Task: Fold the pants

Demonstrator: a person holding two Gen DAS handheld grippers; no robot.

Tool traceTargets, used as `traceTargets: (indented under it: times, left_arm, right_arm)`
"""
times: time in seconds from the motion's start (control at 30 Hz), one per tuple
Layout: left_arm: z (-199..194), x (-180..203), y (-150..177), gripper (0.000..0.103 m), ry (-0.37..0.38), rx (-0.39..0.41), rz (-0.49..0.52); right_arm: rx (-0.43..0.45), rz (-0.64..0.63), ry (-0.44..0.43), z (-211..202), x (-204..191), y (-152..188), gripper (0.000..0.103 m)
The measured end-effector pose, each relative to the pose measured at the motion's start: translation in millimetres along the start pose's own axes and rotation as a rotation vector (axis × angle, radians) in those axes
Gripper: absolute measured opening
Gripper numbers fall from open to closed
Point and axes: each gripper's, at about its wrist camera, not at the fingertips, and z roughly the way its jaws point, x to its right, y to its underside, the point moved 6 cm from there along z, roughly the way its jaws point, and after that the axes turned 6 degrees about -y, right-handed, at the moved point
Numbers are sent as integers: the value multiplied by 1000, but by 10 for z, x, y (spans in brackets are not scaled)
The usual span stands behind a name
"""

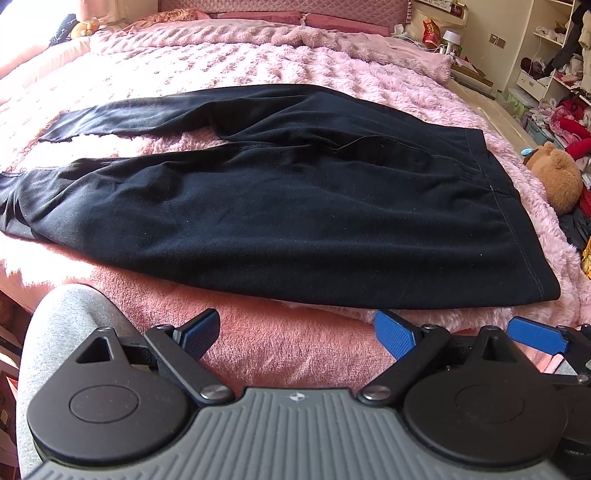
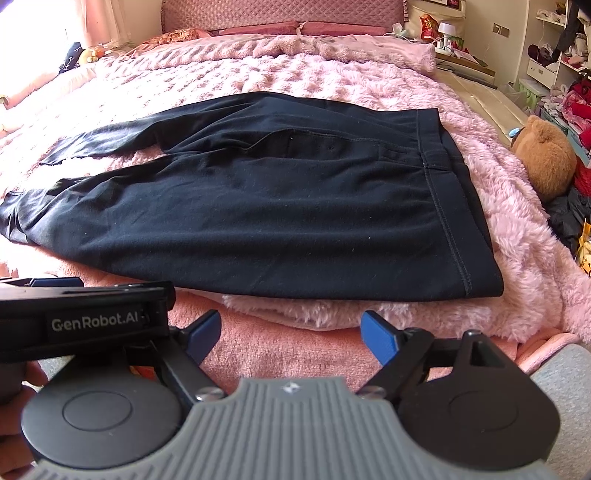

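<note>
Black pants (image 1: 295,206) lie flat on the pink fluffy blanket (image 1: 258,66), waistband to the right, both legs spread out to the left. They also show in the right wrist view (image 2: 266,206). My left gripper (image 1: 297,336) is open and empty, just short of the pants' near edge. My right gripper (image 2: 290,334) is open and empty, also just short of the near edge, beside the left one. One blue pad of the right gripper (image 1: 537,336) shows at the right in the left wrist view. The left gripper's body (image 2: 85,317) shows at the left in the right wrist view.
A brown teddy bear (image 2: 546,158) lies at the bed's right edge by the waistband. Pillows and the headboard (image 2: 280,14) are at the far end. Cluttered shelves (image 2: 561,55) stand at the right. A pink towel-like cover (image 2: 280,354) lies under the grippers.
</note>
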Motion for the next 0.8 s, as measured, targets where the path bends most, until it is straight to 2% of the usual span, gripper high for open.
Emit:
traceTargets:
  times: [0.8]
  left_arm:
    - [-49, -53, -16, 103, 14, 12, -27]
  right_arm:
    - [30, -19, 11, -50, -23, -29, 79]
